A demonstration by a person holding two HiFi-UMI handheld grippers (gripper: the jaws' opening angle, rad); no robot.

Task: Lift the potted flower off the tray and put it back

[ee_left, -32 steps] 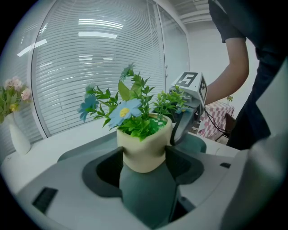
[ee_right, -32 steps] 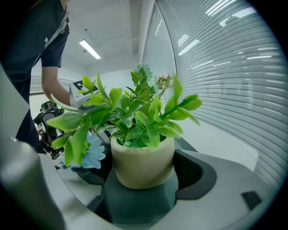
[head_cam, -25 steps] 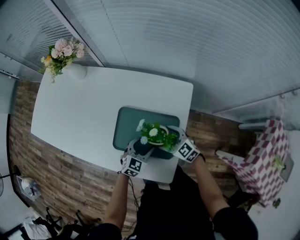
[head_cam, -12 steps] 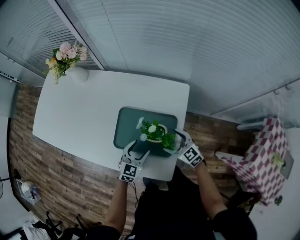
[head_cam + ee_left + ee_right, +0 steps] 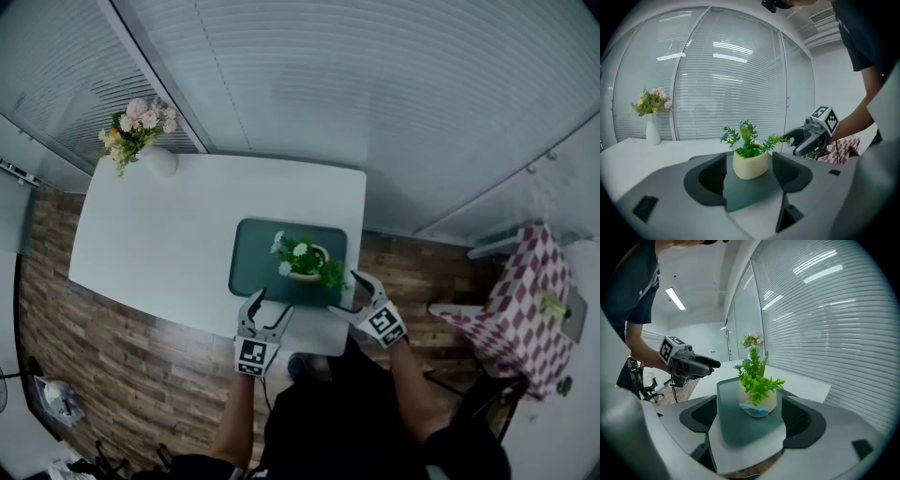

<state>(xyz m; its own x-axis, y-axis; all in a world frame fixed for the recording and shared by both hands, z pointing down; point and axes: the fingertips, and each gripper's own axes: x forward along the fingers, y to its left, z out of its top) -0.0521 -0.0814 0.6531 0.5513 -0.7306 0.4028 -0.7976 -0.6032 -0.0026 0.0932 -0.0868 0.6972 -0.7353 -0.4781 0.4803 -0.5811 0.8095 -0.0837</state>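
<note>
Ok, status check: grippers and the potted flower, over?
Left gripper open, empty. Right gripper open, empty. Potted flower upright on the tray, clear of both. Nothing blocking.

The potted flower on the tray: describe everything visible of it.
The potted flower is a small, rounded cream pot, smooth like glazed ceramic, filled with green sprigs and small white and pale blue blooms; one blue bloom droops over its rim. It stands upright on the dark green tray, in the tray's right half in the head view, on the white table. Only the tray touches it: the left gripper and right gripper are both open and clear of it.
</note>
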